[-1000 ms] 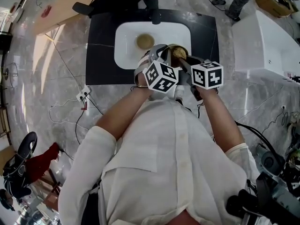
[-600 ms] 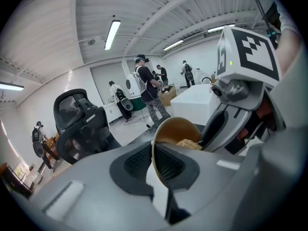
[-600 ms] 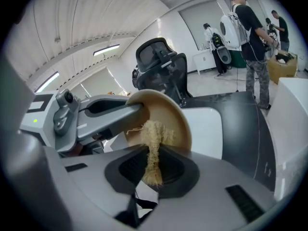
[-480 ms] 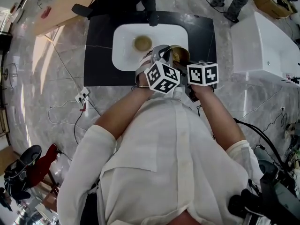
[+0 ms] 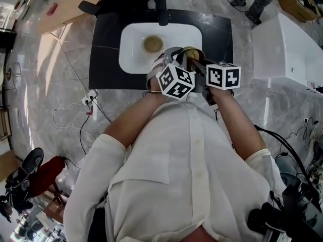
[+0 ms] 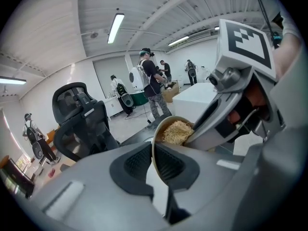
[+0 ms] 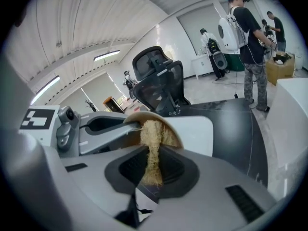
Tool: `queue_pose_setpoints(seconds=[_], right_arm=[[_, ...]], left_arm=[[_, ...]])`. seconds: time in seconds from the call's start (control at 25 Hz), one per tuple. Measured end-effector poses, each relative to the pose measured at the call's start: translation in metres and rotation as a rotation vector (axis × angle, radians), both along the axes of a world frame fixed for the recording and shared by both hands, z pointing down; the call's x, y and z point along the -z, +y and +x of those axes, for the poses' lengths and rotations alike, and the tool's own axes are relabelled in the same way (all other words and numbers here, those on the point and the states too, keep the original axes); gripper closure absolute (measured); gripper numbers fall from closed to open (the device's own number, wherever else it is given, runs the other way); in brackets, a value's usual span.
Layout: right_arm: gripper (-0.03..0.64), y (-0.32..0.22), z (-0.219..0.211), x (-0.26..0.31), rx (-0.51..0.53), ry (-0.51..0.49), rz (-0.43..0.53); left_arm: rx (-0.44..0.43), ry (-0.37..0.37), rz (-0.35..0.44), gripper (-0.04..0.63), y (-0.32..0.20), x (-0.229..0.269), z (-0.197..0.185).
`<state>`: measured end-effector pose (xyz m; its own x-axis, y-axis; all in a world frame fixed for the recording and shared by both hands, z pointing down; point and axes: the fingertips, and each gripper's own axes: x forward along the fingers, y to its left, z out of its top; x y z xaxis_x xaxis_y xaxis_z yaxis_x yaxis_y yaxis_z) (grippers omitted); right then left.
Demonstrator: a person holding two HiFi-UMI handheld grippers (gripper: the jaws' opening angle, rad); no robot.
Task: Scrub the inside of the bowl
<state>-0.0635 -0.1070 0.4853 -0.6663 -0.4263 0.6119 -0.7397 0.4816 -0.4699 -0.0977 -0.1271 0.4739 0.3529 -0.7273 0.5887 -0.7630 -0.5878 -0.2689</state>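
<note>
Left gripper view: the left gripper [image 6: 155, 152] clamps the bowl [image 6: 162, 127] by its thin rim, likely rigid and slippery; the right gripper [image 7: 152, 167] pinches the soft fibre scrubber [image 7: 153, 134].

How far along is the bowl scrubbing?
Done: the left gripper clamps the bowl by its rim, beside the sink. In hand: the right gripper presses a fibrous scrubber inside it. Left: finishing; how clean the inside is cannot be told.

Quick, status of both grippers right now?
Left gripper: shut on the tan round bowl, at its rim.
Right gripper: shut on the straw-coloured fibrous scrub pad.
</note>
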Motion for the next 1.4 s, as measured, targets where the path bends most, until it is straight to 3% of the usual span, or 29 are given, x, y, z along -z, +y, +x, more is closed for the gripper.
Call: queue_pose_setpoints(seconds=[0.24, 0.6, 1.08, 1.28, 1.4], right_arm=[[0.569, 0.012, 0.014, -0.030, -0.013, -0.060, -0.119], [0.569, 0.006, 0.006, -0.038, 0.043, -0.142, -0.205], [0.569, -0.033, 0.041, -0.016, -0.021, -0.176, -0.144], [0.569, -0.029, 0.063, -0.034, -0.060, -0.198, -0.197], [0.569, -0.019, 0.067, -0.040, -0.024, -0.223, -0.237]], left_arm=[[0.025, -0.018, -0.004, 0.577, -0.005, -0.009, 0.006], [0.023, -0.046, -0.012, 0.578, -0.015, -0.015, 0.024], [0.035, -0.061, -0.022, 0.581, -0.030, -0.020, 0.041], [0.061, -0.050, -0.026, 0.580, -0.037, -0.023, 0.044], [0.075, -0.016, -0.047, 0.580, -0.040, -0.024, 0.049]])
